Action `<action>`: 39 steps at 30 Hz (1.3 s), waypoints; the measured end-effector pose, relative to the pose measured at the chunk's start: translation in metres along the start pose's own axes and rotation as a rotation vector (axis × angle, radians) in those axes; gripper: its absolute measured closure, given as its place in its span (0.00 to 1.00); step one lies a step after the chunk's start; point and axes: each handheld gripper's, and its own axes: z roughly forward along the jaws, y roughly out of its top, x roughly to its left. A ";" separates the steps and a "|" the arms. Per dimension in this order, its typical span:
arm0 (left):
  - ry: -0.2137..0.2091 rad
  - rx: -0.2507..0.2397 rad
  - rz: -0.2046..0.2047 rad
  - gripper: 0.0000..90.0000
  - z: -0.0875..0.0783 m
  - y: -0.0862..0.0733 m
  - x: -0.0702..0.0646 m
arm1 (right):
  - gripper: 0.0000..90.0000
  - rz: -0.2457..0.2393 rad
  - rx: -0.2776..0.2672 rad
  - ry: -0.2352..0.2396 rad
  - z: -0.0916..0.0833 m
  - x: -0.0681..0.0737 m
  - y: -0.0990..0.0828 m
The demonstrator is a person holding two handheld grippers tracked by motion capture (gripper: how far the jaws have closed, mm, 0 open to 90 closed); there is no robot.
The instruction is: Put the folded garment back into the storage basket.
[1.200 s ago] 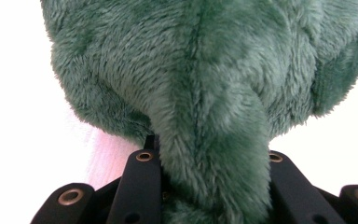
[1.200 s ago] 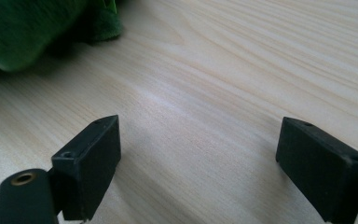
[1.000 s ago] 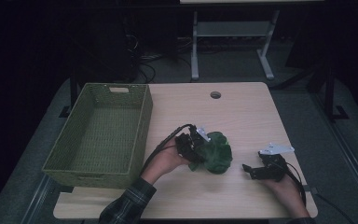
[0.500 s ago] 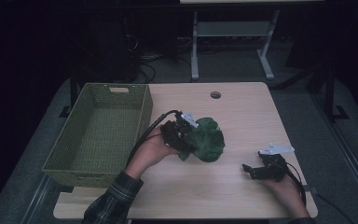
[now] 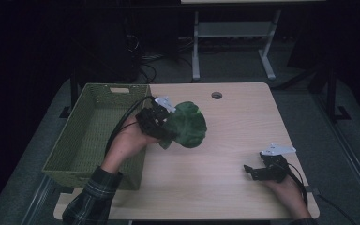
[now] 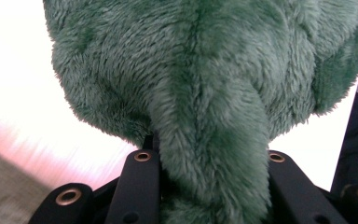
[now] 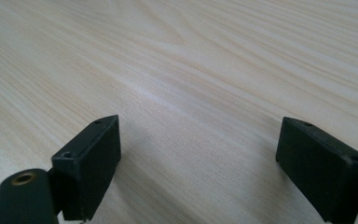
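The light wooden table (image 5: 234,140) took up most of the high view, its bare grain also running beneath the jaws in the right gripper view (image 7: 191,60). At its left side sat a long green woven basket (image 5: 79,145), open at the top, its right wall just beside the person's left forearm in a plaid sleeve (image 5: 91,197). Next in size came the green plush toy (image 5: 186,125), which was lifted off the tabletop a little right of the basket's near half, roughly above the left-centre of the table; in the left gripper view its fuzzy body (image 6: 205,70) loomed large, with one long furry lobe hanging down between the two black jaws. The left gripper (image 5: 155,123) was clamped on that lobe, its jaws drawn in close against the fur on either side, and its black cable looped back over the basket's edge. The right gripper (image 5: 261,171) lay low at the table's near right corner, well apart from the toy, held by the person's right hand (image 5: 286,187), with its pale grey plate on top. Its jaws stood wide apart with only bare wood between them (image 7: 198,158). A small round hole (image 5: 216,95) showed in the tabletop near the far edge.
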 end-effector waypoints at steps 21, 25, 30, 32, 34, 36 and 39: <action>0.162 -0.038 -0.201 0.78 -0.069 -0.079 0.046 | 0.03 0.005 0.025 -0.002 0.003 0.000 0.001; 0.198 -0.030 -0.239 0.78 -0.078 -0.098 0.052 | 0.01 0.006 0.030 -0.008 0.003 0.000 0.001; 0.227 -0.022 -0.299 0.78 -0.084 -0.123 0.062 | 0.01 0.001 0.028 -0.009 0.003 -0.001 0.001; 0.241 -0.007 -0.317 0.78 -0.082 -0.132 0.066 | 0.01 0.001 0.028 -0.009 0.003 -0.001 0.001; 0.242 0.001 -0.334 0.78 -0.080 -0.141 0.069 | 0.01 0.001 0.028 -0.009 0.003 0.000 0.001; 0.247 0.002 -0.356 0.78 -0.075 -0.148 0.072 | 0.01 0.001 0.028 -0.009 0.003 0.000 0.001; 0.256 0.023 -0.375 0.78 -0.068 -0.158 0.077 | 0.01 0.001 0.028 -0.008 0.003 0.000 0.001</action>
